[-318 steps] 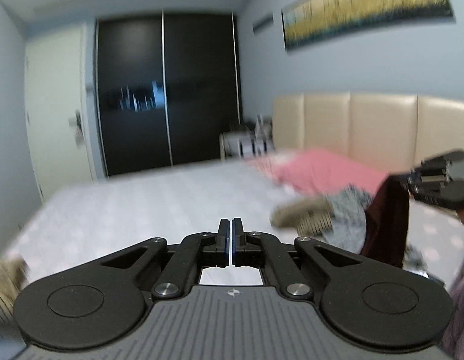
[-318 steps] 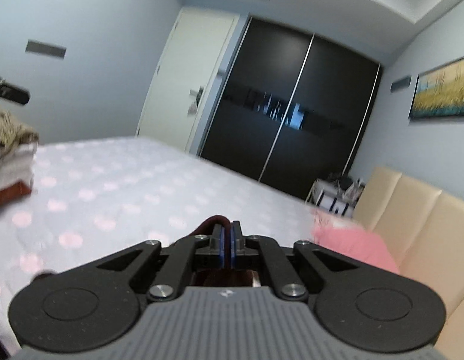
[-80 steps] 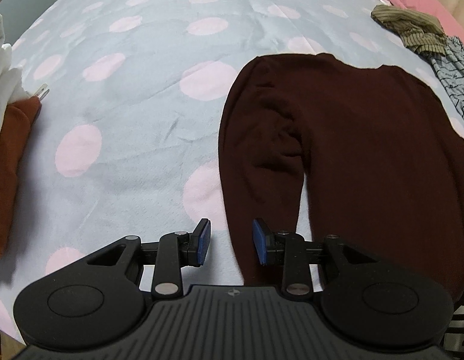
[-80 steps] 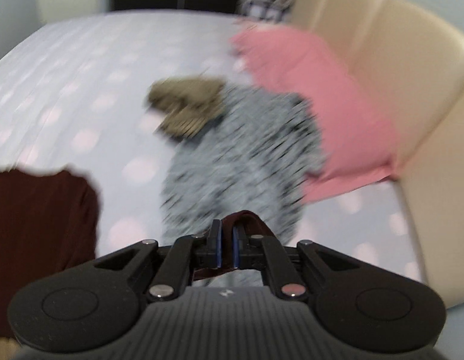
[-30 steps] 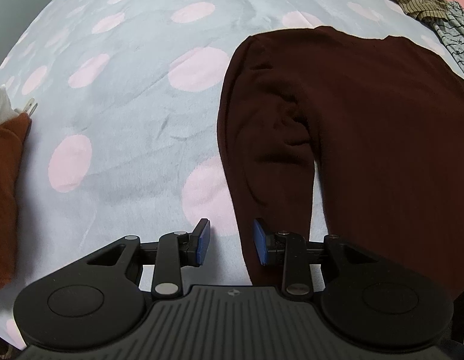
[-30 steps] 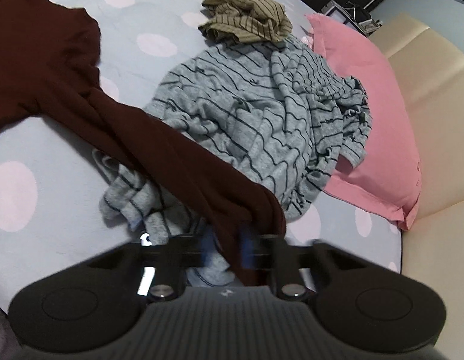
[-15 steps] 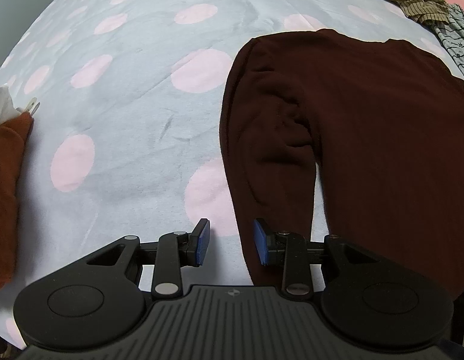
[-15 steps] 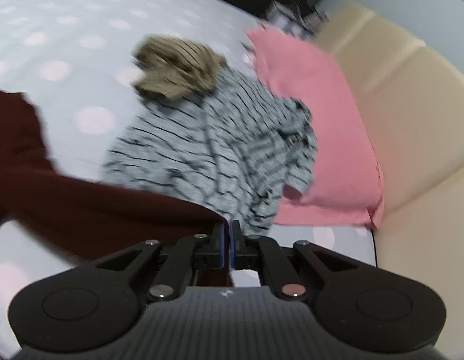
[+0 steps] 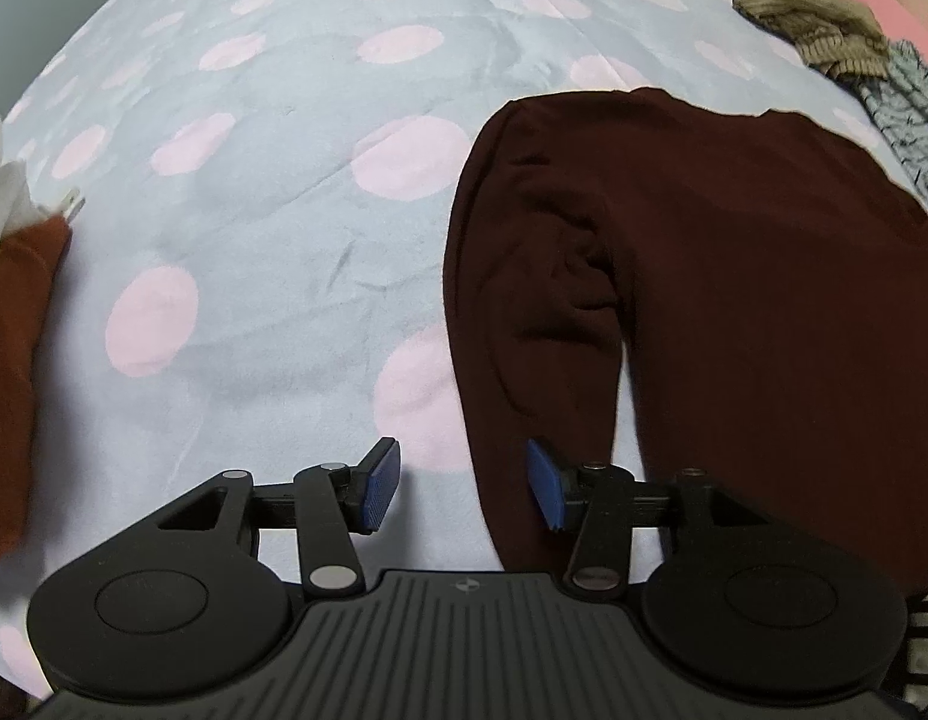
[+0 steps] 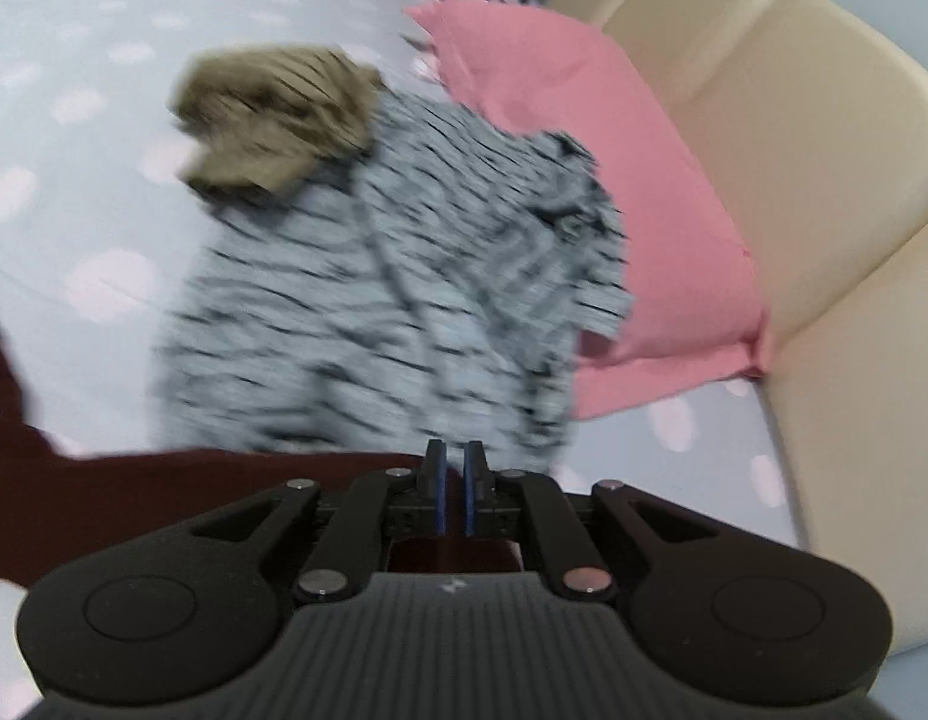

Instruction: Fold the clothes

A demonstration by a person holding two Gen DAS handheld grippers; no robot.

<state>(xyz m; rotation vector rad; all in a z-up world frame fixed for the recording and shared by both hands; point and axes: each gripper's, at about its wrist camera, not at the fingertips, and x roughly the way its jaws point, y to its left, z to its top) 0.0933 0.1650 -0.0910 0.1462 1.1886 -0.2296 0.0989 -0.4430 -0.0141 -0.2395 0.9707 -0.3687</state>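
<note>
A dark maroon sweater [image 9: 734, 270] lies flat on the polka-dot bedspread [image 9: 254, 210], its left sleeve [image 9: 536, 330] running down toward me. My left gripper [image 9: 462, 486] hovers over that sleeve's lower end. Its jaws are opening, and the sleeve's edge lies under the right pad, untouched. In the right wrist view the sweater's other sleeve [image 10: 164, 498] stretches in from the left to my right gripper [image 10: 454, 480]. Those pads pinch the cloth with a narrow gap, and the jaws are opening slightly. Maroon cloth shows behind the pads.
A grey striped top [image 10: 392, 300] and a crumpled olive striped garment [image 10: 278, 120] lie beyond the right gripper, next to a pink pillow [image 10: 614, 180] and the cream headboard [image 10: 794, 150]. A folded rust-coloured garment [image 9: 14, 360] with white cloth on it sits at the far left.
The left jaws have spread wider over the sleeve end. The right gripper has lifted and rolled, carrying the other sleeve; its view swung toward the pillow and headboard.
</note>
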